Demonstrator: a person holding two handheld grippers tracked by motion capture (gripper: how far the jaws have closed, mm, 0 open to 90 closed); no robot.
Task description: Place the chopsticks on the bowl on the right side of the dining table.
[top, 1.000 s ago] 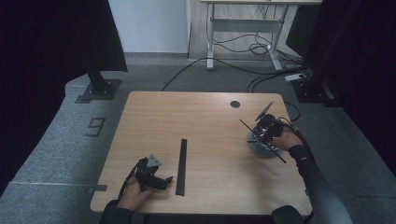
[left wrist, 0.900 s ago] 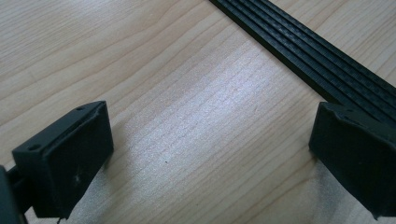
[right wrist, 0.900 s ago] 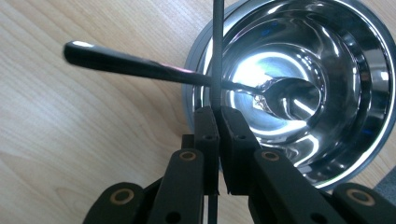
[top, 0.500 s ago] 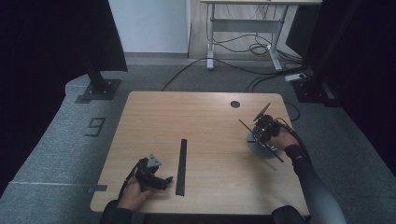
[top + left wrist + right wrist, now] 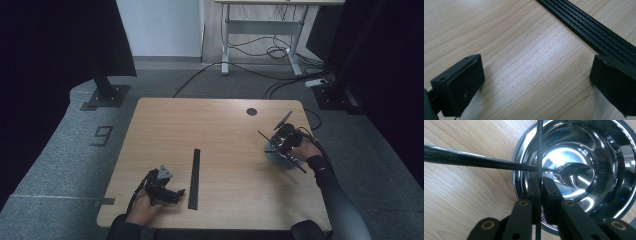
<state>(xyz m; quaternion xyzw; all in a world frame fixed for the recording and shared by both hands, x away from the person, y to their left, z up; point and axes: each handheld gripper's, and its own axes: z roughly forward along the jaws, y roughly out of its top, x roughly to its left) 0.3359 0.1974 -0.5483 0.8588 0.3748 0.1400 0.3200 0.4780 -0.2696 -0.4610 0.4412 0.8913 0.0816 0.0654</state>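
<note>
Black thin rod (image 5: 539,150) between right gripper (image 5: 541,185) fingers (image 5: 534,195) — over steel bowl (image 5: 624,202).

This looks like a lab or recording studio, not a home. A plain wooden counter (image 5: 215,130) with a round cable hole (image 5: 251,111) stands alone on grey carpet (image 5: 65,150). Black curtains (image 5: 55,40) hang at both sides, and one dark stand rests on a flat metal base plate (image 5: 106,96). Loose cables (image 5: 260,52) trail across the floor under a height-adjustable desk frame (image 5: 260,30) at the back. A number nine (image 5: 101,135) is marked on the carpet.
</note>
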